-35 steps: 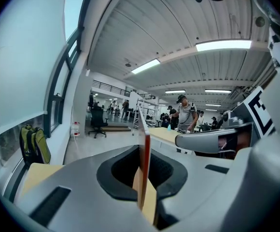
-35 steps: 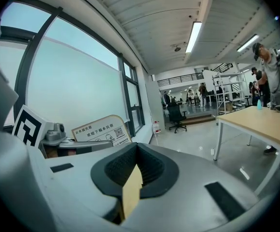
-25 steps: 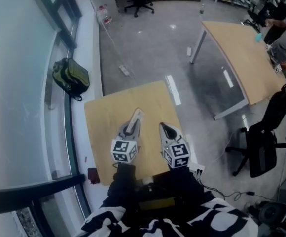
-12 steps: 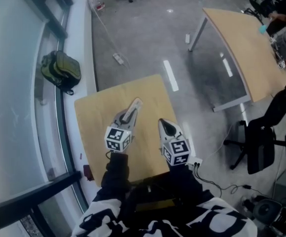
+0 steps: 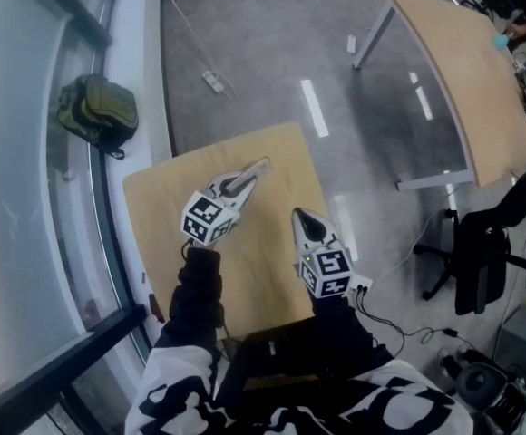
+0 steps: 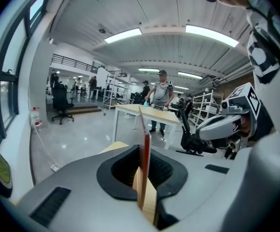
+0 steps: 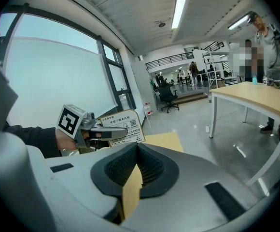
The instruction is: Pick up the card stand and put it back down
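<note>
A green backpack (image 5: 95, 111) is lying at the upper left of the head view. In the middle, the left gripper (image 5: 243, 181) is clenching the card stand (image 5: 261, 165) edge-on between its jaws, holding it over the small wooden table (image 5: 154, 207). Just right of it, the right gripper (image 5: 301, 220) is hovering with its jaws pressed together on nothing. A large desk (image 5: 462, 71) is standing at the upper right.

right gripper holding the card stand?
No, the card stand is clamped in the left gripper, while the right gripper is shut with nothing between its jaws.
</note>
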Available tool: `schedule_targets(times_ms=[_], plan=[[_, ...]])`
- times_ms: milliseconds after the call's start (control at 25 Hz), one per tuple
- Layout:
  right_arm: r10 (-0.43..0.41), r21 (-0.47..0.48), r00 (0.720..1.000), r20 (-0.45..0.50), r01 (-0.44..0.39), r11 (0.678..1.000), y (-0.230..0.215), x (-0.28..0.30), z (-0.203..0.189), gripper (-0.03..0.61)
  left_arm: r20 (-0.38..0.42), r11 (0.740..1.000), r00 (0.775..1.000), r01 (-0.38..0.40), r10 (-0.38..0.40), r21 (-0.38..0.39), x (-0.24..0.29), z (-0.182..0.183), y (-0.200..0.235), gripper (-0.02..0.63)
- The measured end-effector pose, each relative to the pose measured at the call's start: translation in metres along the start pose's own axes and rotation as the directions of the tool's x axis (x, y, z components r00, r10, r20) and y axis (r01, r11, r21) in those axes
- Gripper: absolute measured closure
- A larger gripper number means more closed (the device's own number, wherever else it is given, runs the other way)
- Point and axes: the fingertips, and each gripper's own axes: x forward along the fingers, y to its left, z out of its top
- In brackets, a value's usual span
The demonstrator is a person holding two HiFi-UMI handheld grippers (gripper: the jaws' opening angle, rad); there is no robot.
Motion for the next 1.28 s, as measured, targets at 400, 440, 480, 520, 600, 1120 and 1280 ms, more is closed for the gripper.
schedule_targets(times_ms=[400, 440, 480, 520, 600, 1120, 1280], plan=[[-0.012, 0.011, 0.999, -0.041, 0.013, 1.0, -0.029, 0.035, -0.015, 0.557, -0.018, 0.968, 0.968, 0.252, -0.252, 0.01, 0.044, -0.032, 0.016, 0.591], [-0.012, 0.01, 0.999, -0.046, 0.012, 1.0, -0.031, 0.037, -0.016, 0.557, -0.022, 0.962, 0.962, 0.271, -0.27, 0.018, 0.046, -0.033, 0.015, 0.591], [-0.011, 0.009, 0.999, -0.051, 0.012, 1.0, -0.031, 0.039, -0.017, 0.557, -0.025, 0.957, 0.958, 0.287, -0.287, 0.026, 0.047, -0.034, 0.013, 0.591], [-0.011, 0.009, 0.998, -0.057, 0.011, 1.0, -0.032, 0.04, -0.019, 0.557, -0.026, 0.953, 0.953, 0.301, -0.3, 0.031, 0.048, -0.036, 0.012, 0.591], [-0.009, 0.01, 0.998, -0.067, 0.009, 1.0, -0.033, 0.043, -0.022, 0.557, -0.031, 0.945, 0.946, 0.324, -0.323, 0.039, 0.052, -0.04, 0.01, 0.591], [0.004, -0.002, 0.995, -0.095, -0.005, 1.0, -0.032, 0.047, -0.031, 0.557, -0.025, 0.929, 0.934, 0.358, -0.357, 0.097, 0.063, -0.051, 0.002, 0.587], [0.011, -0.006, 0.996, -0.091, -0.012, 1.0, -0.029, 0.045, -0.029, 0.557, -0.016, 0.943, 0.946, 0.323, -0.322, 0.085, 0.059, -0.049, 0.008, 0.479]])
